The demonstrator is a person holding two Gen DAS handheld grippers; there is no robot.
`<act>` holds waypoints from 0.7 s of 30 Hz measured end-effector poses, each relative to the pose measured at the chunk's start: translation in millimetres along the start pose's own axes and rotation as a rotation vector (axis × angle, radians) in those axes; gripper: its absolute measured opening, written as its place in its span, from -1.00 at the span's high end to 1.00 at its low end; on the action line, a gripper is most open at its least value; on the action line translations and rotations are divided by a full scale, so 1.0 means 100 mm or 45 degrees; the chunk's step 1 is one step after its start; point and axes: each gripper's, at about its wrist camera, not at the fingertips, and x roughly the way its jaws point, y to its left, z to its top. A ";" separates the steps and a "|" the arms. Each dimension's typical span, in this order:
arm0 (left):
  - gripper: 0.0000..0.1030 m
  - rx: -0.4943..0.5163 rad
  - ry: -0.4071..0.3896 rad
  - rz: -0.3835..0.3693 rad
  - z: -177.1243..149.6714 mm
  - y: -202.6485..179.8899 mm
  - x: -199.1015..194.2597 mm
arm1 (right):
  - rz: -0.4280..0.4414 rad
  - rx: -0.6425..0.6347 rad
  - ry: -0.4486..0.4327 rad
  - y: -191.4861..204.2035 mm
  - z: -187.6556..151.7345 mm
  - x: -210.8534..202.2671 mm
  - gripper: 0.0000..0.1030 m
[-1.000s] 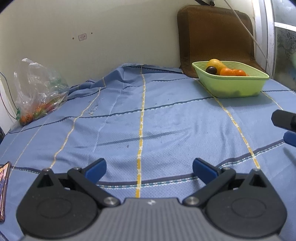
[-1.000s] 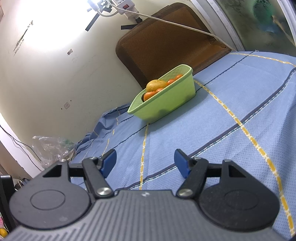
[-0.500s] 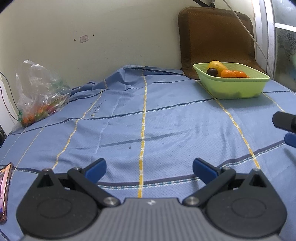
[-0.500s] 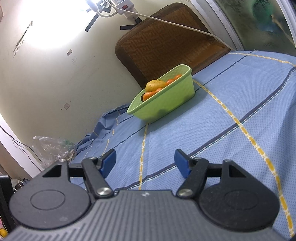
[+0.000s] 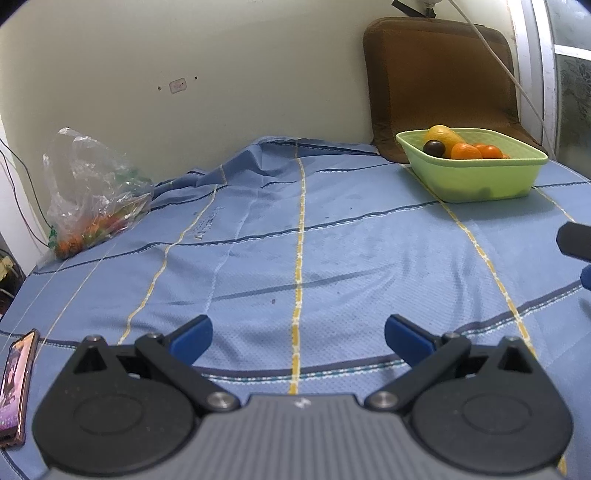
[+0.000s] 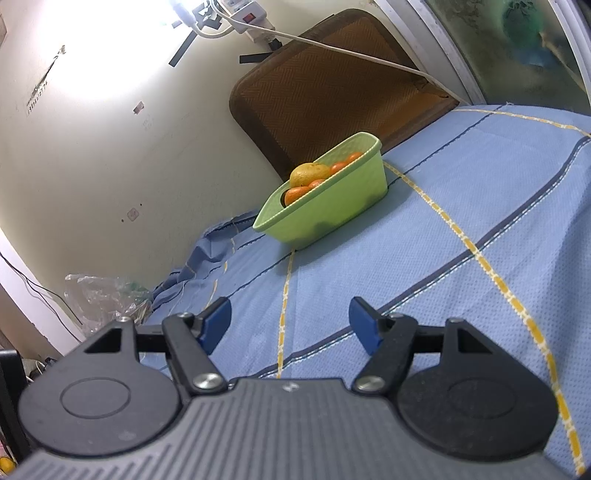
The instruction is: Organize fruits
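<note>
The left gripper (image 5: pixel 298 336) hung low over the blue sheet (image 5: pixel 332 258), its blue-padded jaws spread wide with nothing between them. The right gripper (image 6: pixel 290 325) was likewise released and empty, tilted over the same sheet; part of it showed at the right edge of the left view.

A green tub (image 5: pixel 476 177) sat near the sheet's far right corner, in front of a brown cushion (image 5: pixel 439 74) leaning on the wall. In it lay the fruits: a yellow one (image 5: pixel 441 134) at the back, a dark round one (image 5: pixel 434 148) touching it in front, and oranges (image 5: pixel 466 151) beside them. The right view showed the tub (image 6: pixel 332 206) well ahead of the jaws, with the yellow fruit (image 6: pixel 309 173) and oranges (image 6: pixel 297 194) rising above its rim.

At the sheet's far left corner lay a clear plastic bag (image 5: pixel 92 192) with orange and green things inside, too blurred to name. A phone (image 5: pixel 14 387) lay at the near left edge. A white cable (image 6: pixel 351 51) ran across the cushion from a power strip (image 6: pixel 243 11) on the wall.
</note>
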 end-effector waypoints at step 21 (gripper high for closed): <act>-0.99 0.019 -0.029 0.030 -0.01 0.02 -0.01 | -0.004 0.000 0.000 0.01 0.00 0.00 -0.42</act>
